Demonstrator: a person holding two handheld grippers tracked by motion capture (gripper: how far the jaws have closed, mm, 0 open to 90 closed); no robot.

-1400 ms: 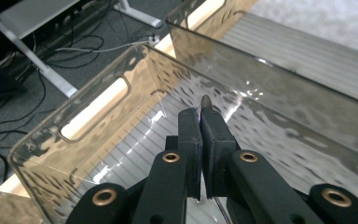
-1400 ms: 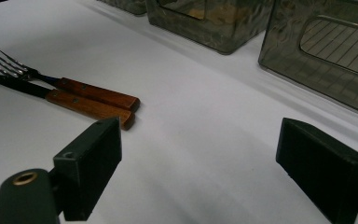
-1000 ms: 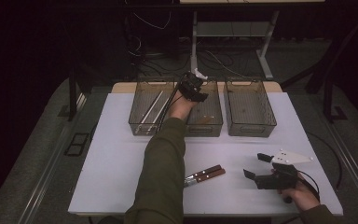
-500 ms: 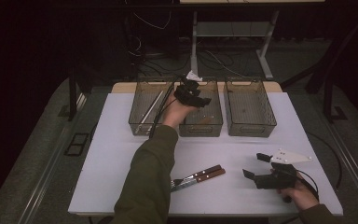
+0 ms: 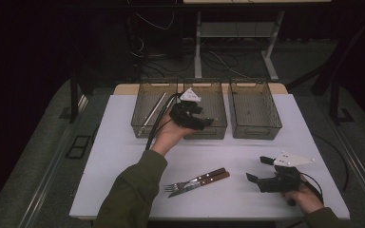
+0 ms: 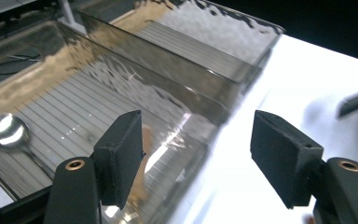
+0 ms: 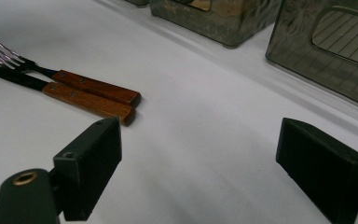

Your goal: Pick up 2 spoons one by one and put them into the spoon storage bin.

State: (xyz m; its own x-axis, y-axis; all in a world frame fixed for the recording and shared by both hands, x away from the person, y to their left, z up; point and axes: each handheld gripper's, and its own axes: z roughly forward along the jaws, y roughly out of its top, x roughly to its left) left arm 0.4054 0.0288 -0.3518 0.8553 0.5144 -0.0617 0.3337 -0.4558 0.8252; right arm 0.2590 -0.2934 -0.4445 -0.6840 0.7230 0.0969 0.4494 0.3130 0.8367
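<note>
The work in hand looks like sorting cutlery into the three bins at the far side of the table (image 5: 123, 156). A spoon (image 6: 7, 130) already lies in the middle bin (image 5: 218, 124), and in the left gripper view it sits at about nine o'clock of the jaws. The left gripper (image 5: 200, 118) hovers over that bin's near edge; its jaws have just been opening and nothing is between them, so I judge the drop finished. The fork (image 5: 183, 183) and knife (image 5: 204, 181) lie side by side, touching, near the table's front edge at about six o'clock from the bins, wooden handles pointing toward two o'clock. The right gripper (image 5: 257, 170) rests on the table at three o'clock of the pair, jaws spread wide and empty, aimed at the handle ends. The next step is probably to take one of the two. To do it well, come down on one handle alone, the outer one for the hand used, jaws across its width, pads clear of its neighbour. Lift straight up so the other piece is not dragged. Carry level to a bin, the right bin (image 5: 255, 111) or the left bin (image 5: 145, 124), and lower well inside before letting go.
</note>
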